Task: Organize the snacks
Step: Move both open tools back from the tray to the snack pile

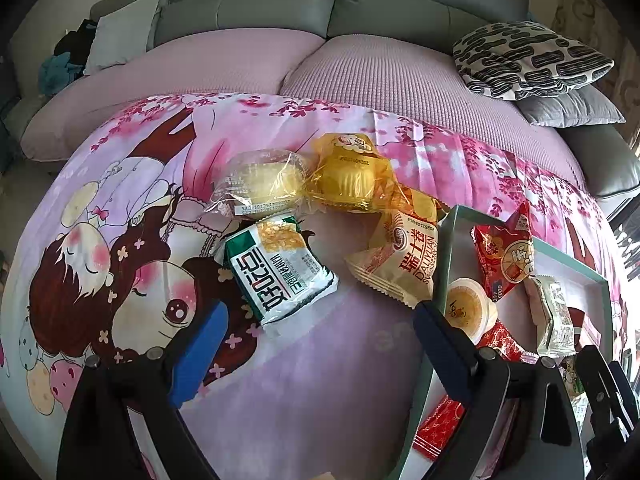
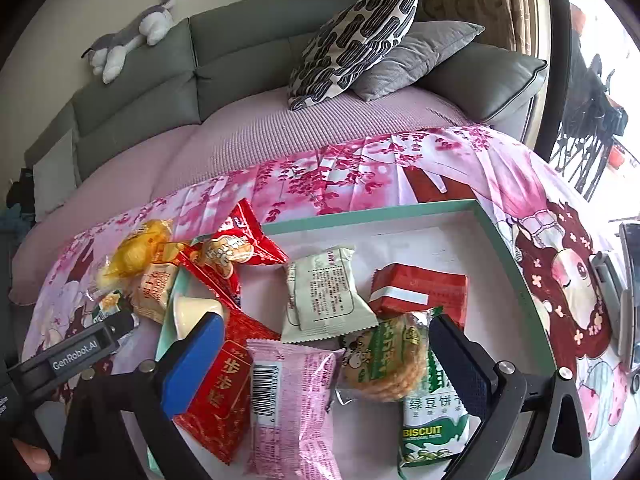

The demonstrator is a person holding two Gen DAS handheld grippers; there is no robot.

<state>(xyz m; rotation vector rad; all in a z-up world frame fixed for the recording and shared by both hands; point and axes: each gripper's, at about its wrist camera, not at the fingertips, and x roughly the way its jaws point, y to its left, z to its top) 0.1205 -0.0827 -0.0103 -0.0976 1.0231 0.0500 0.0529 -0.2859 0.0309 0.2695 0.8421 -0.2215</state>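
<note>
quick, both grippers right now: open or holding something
left gripper: open, holding nothing
right gripper: open, holding nothing, over the tray

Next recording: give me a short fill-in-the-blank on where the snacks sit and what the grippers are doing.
1. Both the left gripper and the right gripper are ____, holding nothing.
2. The pink packet lies inside the ____.
3. The green and white packet lies on the cloth, ____ the tray.
4. The patterned pillow rests on the ____ pillow.

Missing words: open; tray; outside; grey
</note>
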